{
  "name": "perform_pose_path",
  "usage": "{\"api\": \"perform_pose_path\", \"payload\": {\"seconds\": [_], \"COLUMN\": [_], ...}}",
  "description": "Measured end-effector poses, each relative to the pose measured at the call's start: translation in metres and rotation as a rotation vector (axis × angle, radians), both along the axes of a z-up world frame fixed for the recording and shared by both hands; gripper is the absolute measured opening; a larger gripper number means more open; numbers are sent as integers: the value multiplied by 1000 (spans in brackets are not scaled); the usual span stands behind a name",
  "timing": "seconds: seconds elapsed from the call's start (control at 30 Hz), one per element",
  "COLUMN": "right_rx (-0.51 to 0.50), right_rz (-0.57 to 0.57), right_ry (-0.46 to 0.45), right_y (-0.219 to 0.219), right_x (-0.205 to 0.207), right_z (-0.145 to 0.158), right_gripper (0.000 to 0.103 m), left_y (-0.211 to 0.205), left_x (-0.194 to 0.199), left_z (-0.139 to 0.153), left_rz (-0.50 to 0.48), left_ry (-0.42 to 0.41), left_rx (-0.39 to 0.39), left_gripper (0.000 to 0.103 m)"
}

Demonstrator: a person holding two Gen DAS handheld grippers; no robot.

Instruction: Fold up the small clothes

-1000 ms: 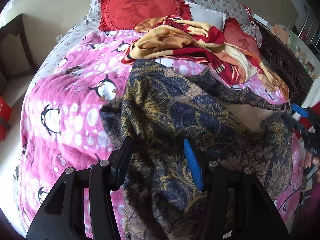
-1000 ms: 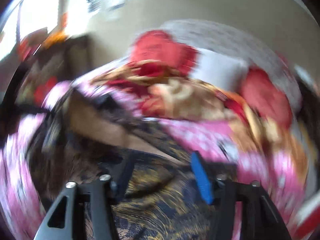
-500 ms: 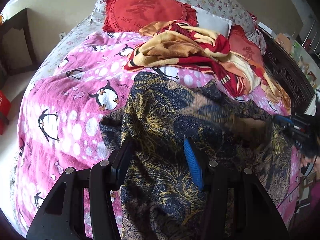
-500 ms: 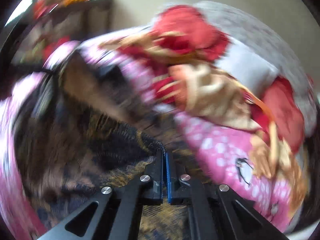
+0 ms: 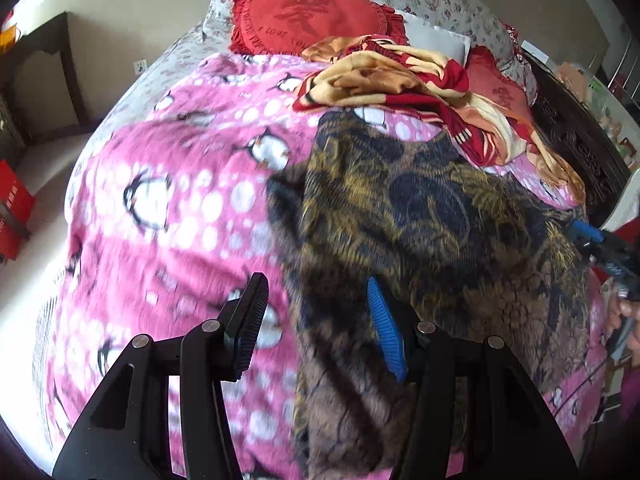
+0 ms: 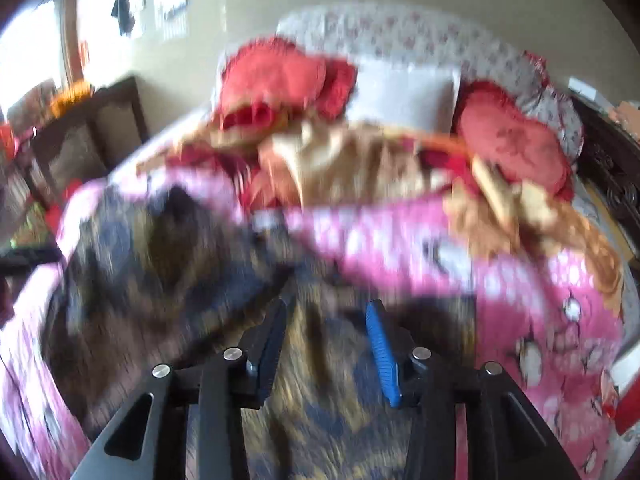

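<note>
— Where was the garment?
— The dark gold-patterned garment (image 5: 420, 216) lay spread on the pink penguin blanket (image 5: 168, 208). My left tool (image 5: 316, 324) stood apart over its left edge, gripping nothing.
— And right?
— My right tool (image 6: 328, 344) was opening above the cloth, pads off it.

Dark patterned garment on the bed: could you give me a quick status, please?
Left gripper open, empty. Right gripper opening above the cloth. Dark patterned garment spread on pink penguin blanket. Red-and-tan blanket heaped beyond.
</note>
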State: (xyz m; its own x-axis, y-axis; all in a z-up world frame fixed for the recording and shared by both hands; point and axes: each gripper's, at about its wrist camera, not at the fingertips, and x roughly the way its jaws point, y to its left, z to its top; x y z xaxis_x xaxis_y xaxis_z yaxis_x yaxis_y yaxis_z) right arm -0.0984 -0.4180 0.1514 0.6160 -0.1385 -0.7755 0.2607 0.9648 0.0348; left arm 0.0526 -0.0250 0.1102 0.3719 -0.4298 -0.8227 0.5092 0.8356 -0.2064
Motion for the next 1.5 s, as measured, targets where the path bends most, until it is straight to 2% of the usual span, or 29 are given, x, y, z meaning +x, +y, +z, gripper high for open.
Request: {"api": "perform_pose_path", "payload": {"seconds": [0.03,0.07,0.13,0.27,0.3,0.4,0.5,0.6,0.67,0.7,0.73,0.77,0.8,0.83,0.9,1.03,1.13,1.2,1.27,1.33,1.4,1.47,1.5], "right_rx": [-7,12,89,245,262,280,281,301,333,361,393,424,472,487,429,359,322,312,329,335,328,274,239], "right_rz": [-43,-69,-125,-150,-147,-154,-200,-270,-311,-316,-315,-310,-294,-280,-262,-238,-245,-269,-286,-291,-322,-352,-360], "right_ry": [62,67,-4,-125,-127,-62,-10,-9,-18,-14,-8,-6,-8,-14,-31,-95,-99,-66,-5,58,92,61,35], "right_y": [-6,-12,-20,-10,-3,15,24,24,20,20,18,16,17,19,23,24,20,16,14,14,12,11,13], "right_x": [-1,-2,-12,-57,-69,-102,-134,-159,-167,-168,-166,-164,-162,-161,-162,-181,-194,-197,-194,-188,-186,-187,-186], "right_z": [-16,-24,-18,4,4,-11,-29,-41,-49,-55,-63,-67,-70,-69,-55,-14,0,-9,-32,-53,-57,-40,-30], "right_gripper": [40,40,40,61,62,62,62,62,62,61,51,24,12,5,4,3,3,3,3,3,7,26,32], "left_y": [8,16,35,61,63,61,57,49,40,36,33,30,31,32,38,52,60,63,63,66,68,69,70], "left_x": [-4,-10,-22,-48,-53,-68,-75,-75,-77,-76,-76,-74,-73,-71,-71,-83,-88,-90,-91,-90,-89,-89,-91], "left_z": [-2,-5,-8,-18,-21,-35,-43,-49,-53,-54,-55,-56,-55,-54,-41,-7,-7,-25,-48,-57,-53,-42,-36], "left_rz": [4,9,29,6,-6,-51,-51,-63,-80,-88,-94,-96,-93,-91,-96,-139,-140,-131,-111,-88,-77,-75,-75], "left_ry": [16,33,72,133,140,154,171,183,170,167,161,160,165,174,163,75,67,100,139,158,165,140,113], "left_rx": [-17,-44,-87,-132,-136,-99,-128,-146,-123,-103,-84,-65,-62,-70,-86,-99,-100,-78,-49,-60,-76,-62,-49], "left_gripper": [52,52,52,56,56,56,56,56,56,51,35,20,17,12,8,6,5,5,5,5,5,13,16]}}
